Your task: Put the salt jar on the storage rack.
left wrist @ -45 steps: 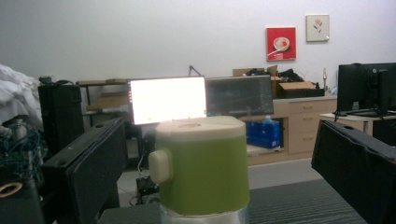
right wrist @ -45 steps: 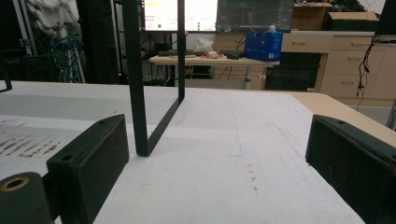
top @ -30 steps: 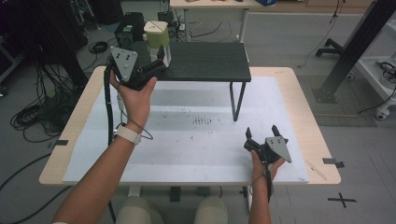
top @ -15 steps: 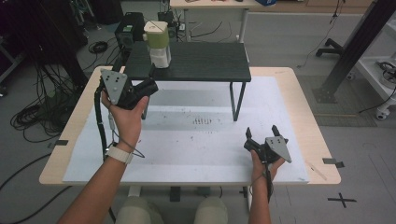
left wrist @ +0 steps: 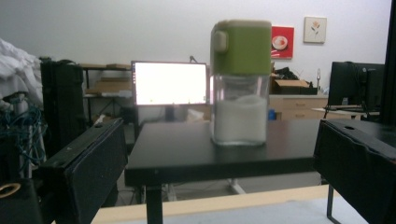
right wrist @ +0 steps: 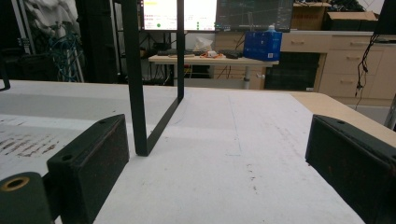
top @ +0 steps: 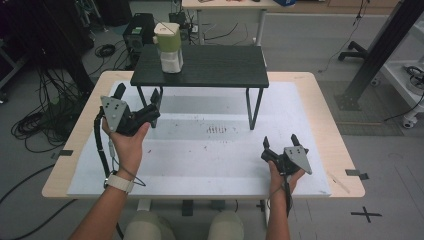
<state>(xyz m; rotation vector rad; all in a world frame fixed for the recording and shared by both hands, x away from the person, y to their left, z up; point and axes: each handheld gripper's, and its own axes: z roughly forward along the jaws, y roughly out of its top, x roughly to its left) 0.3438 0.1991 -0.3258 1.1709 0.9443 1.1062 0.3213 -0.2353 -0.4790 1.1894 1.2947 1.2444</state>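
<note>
Cables and dark equipment crowd the floor beyond a light wooden table (top: 325, 107) that carries a white mat (top: 200, 155). On the mat stands a low black shelf (top: 210, 67) with thin metal legs.

Near the shelf's left end stands a jar (top: 169, 47) with a green lid and white powder inside, upright. In the left gripper view the jar (left wrist: 240, 84) is straight ahead of the jaws and a little above them, on the shelf top (left wrist: 187, 149), well apart from them.

The left gripper (top: 137, 97) is held in front of the shelf's left legs, its jaws wide apart with nothing between them.

The right gripper (top: 280, 142) hangs low over the mat, far to the right of the jar. Its jaws are also apart and empty, and ahead of them stands one shelf leg (right wrist: 135, 79).
</note>
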